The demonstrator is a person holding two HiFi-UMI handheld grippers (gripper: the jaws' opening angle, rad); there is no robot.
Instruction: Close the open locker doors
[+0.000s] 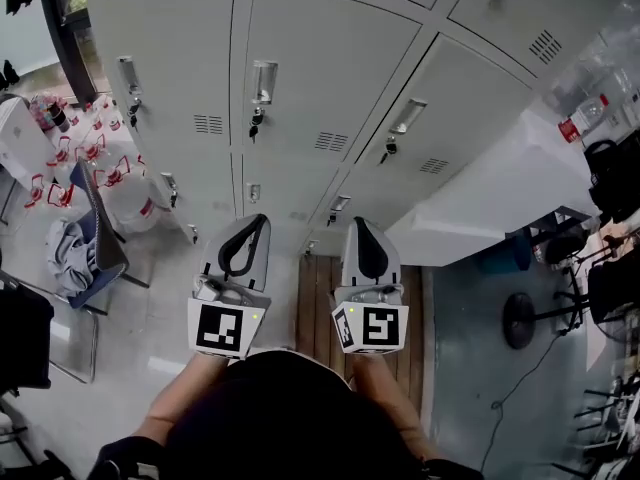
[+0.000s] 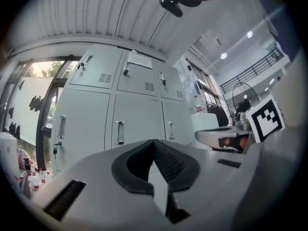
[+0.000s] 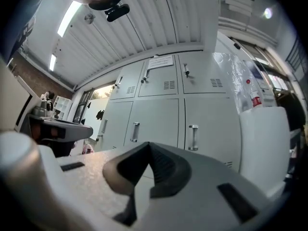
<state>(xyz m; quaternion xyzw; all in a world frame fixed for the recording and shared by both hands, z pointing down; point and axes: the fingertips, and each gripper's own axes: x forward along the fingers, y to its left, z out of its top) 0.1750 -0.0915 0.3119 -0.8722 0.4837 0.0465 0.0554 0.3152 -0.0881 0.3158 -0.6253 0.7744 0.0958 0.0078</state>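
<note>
1. As far as my three views show, every locker door (image 1: 320, 78) sits flush in its frame, upper row and lower row alike. I see no door standing ajar.
2. So I judge the closing finished, or nearly so. What is left, if anything, would be a door outside these frames, and I cannot speak for that.
3. My left gripper (image 1: 257, 220) has its jaws together with nothing between them. Its own view shows the pads meeting at the tip (image 2: 154, 141).
4. My right gripper (image 1: 358, 224) is likewise closed and empty, its pads touching in its own view (image 3: 148, 144).
5. The lockers stand in front of both tools and well apart from them. Neither gripper touches a door or a handle (image 2: 120, 132).
6. Both grippers point straight at the locker bank, side by side, the left facing the middle column and the right nearer the white cabinet (image 1: 500, 183).
</note>
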